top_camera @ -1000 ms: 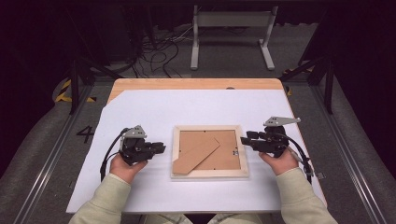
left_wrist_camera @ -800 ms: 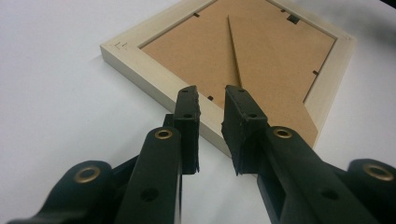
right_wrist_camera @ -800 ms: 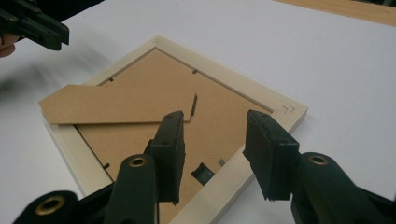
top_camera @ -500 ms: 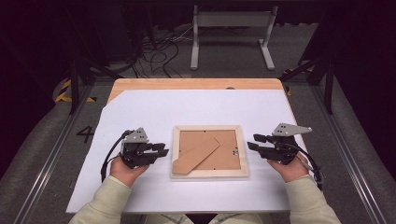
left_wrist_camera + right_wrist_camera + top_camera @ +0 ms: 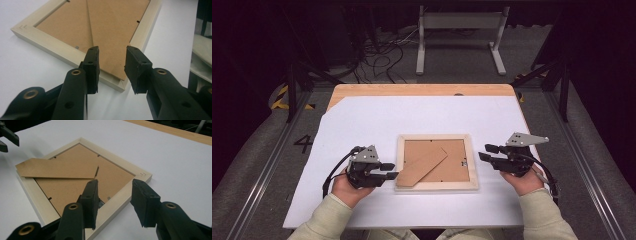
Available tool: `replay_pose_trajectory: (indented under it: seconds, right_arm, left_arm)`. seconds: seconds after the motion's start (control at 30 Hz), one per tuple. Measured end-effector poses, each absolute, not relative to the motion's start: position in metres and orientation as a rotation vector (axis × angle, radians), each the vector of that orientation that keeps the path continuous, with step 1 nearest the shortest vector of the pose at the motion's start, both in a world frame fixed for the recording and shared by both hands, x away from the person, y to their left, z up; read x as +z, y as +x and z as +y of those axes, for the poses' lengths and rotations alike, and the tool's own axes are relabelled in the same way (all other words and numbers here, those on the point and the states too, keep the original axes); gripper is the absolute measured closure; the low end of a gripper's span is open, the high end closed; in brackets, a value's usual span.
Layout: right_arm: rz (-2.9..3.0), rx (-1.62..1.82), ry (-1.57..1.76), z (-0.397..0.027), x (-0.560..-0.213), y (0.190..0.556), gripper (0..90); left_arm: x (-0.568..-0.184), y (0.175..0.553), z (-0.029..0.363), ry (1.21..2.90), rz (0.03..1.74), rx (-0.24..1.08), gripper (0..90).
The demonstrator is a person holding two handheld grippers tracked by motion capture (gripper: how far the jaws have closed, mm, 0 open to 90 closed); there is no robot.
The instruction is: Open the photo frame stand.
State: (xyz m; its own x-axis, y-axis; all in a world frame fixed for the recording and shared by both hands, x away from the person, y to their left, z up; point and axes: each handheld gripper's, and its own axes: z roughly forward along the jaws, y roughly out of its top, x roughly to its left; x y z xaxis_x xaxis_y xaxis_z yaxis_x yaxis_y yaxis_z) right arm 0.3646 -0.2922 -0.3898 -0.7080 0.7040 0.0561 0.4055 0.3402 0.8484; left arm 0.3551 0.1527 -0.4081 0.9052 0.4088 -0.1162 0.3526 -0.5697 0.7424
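The left tongs (image 5: 393, 171), jaws parted and just opened further, hover at the picture frame's (image 5: 437, 186) near left corner, gripping nothing. The right tongs (image 5: 485, 153) stand parted just right of it. The frame lies face down, toward the desk's (image 5: 377, 115) near edge.
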Motion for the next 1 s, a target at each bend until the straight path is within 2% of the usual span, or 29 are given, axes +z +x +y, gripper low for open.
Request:
replay_pose_trajectory:
  seconds: [0.23,0.73,0.83,1.0]
  right_arm:
    - [2.297,1.299,1.001,-0.292,-0.392,0.365,56.7]
    - [2.295,1.298,1.045,-0.292,-0.395,0.37,55.2]
    - [2.296,1.298,1.045,-0.292,-0.395,0.37,55.0]
    - [2.299,1.312,1.052,-0.292,-0.395,0.37,53.9]
  left_arm:
    - [-0.413,0.353,0.146,2.287,0.531,0.063,58.6]
    - [-0.427,0.36,0.141,2.39,0.582,-0.038,55.0]
    - [-0.429,0.36,0.14,2.406,0.59,-0.041,55.1]
    - [-0.432,0.36,0.137,2.442,0.589,-0.053,60.2]
